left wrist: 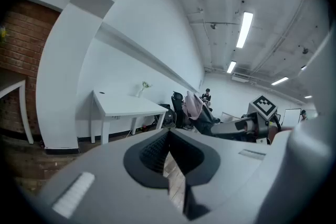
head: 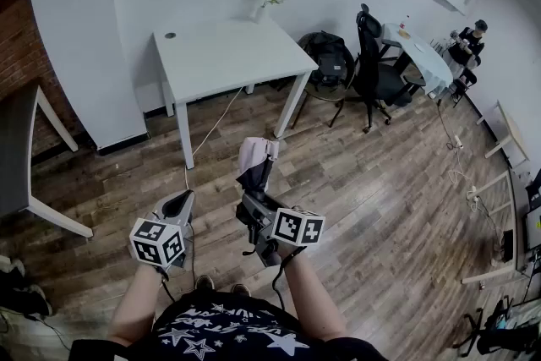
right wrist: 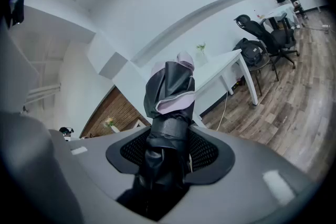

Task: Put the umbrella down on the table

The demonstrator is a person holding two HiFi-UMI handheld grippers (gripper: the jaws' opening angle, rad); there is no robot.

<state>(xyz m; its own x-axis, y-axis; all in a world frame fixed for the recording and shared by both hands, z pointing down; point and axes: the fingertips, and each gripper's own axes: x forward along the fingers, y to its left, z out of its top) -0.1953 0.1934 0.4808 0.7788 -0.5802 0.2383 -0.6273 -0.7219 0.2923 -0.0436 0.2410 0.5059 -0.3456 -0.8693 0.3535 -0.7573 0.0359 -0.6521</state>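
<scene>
- Head view: standing on the wooden floor [head: 372, 182], well apart from the white table [head: 221, 53] and facing it. Carrying the folded umbrella [head: 256, 158] in the right gripper [head: 256, 197], dark and pale pink bundle pointing ahead toward the table. Left gripper [head: 182, 200] just beside it, lower left, apart from the umbrella. On the tabletop only a small vase with a sprig [head: 266, 0] at the far edge, leaving plenty of bare top.
- Left gripper view: pads drawn together at the tips, with a sliver of floor showing behind and nothing between them. Umbrella visible off to the right in the other gripper. Table ahead and not yet reached.
- Right gripper view: jaws clamped on the umbrella's wrapped body, standing wide because of its bulk, pads pressing on both sides. Strap band just above the pads. Upper end sticking out past the tips.
- Step in hand, as judged: the carry toward the table, with the setting-down not yet begun.
- Next move, as judged: close the gap to the table and bring the umbrella over bare top, clear of the vase. Lower it until it lies on the surface, and only then part the jaws. Probably a soft bundle, liable to sag or roll if let go above the top.
</scene>
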